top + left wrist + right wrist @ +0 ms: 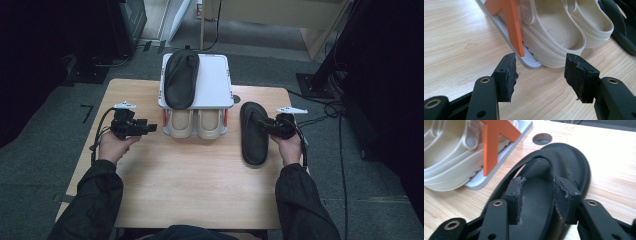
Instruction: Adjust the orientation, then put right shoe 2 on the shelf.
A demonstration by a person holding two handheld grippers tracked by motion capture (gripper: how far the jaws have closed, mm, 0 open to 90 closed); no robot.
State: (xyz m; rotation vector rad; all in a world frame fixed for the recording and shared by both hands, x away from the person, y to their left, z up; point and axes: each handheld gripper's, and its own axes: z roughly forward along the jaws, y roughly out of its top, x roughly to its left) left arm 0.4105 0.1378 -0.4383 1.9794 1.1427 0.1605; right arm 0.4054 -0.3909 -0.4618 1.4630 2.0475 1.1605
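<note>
Right gripper [537,195] is hovering with jaws open over the black flip-flop [253,132] on the tabletop [200,190]; left gripper [540,72] is waiting open, empty. Closing off the strap risks a slip.

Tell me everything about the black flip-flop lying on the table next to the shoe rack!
The black flip-flop looks like soft matte rubber or foam, with a long oval sole and a Y-shaped strap. It lies flat, sole down, on the wooden table, just right of the white shoe rack, apart from it, toe pointing away. The right gripper sits over it, jaws apart either side of the strap.
</note>
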